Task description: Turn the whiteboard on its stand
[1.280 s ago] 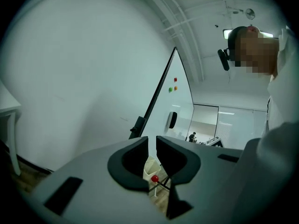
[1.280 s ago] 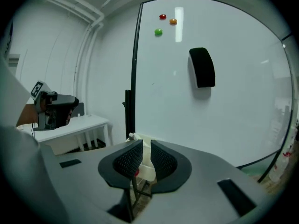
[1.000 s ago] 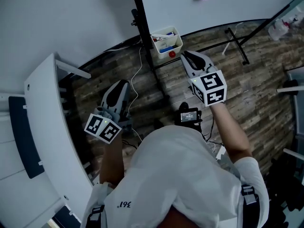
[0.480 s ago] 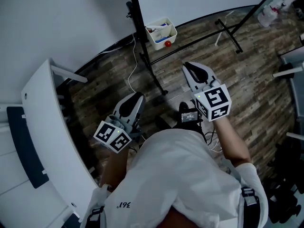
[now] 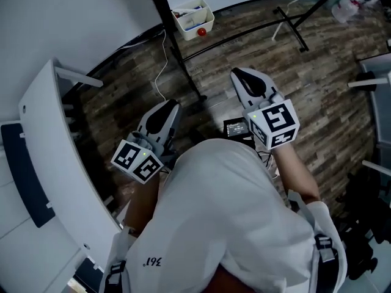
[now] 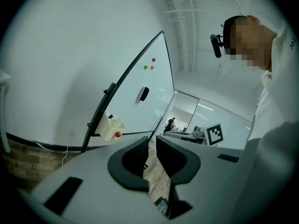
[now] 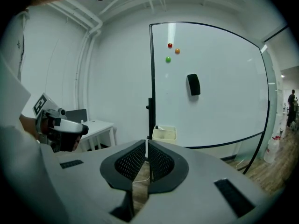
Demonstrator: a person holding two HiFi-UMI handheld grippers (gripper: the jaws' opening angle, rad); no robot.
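The whiteboard (image 7: 219, 101) stands upright on its black stand, ahead of both grippers and apart from them. It carries a black eraser (image 7: 193, 84) and three small magnets (image 7: 169, 45). In the left gripper view the whiteboard (image 6: 140, 73) shows at a slant. The stand's post (image 5: 160, 8) holds a white tray (image 5: 192, 16). My left gripper (image 5: 166, 107) hovers over the floor with a narrow gap between its jaws and nothing in it (image 6: 152, 141). My right gripper (image 5: 239, 74) points toward the stand's base, its jaws (image 7: 146, 143) together and empty.
A white table (image 5: 55, 163) runs along the left, with a dark chair back (image 5: 24, 176) beyond it. The stand's black feet (image 5: 290, 20) cross the wood floor at the top. A white cable (image 5: 160, 72) trails on the floor. A black device (image 5: 235, 127) hangs at the person's chest.
In the head view the stand and its tray have slid toward the top left, farther from the right gripper. The left gripper has shifted a little right. Neither gripper's jaws changed.
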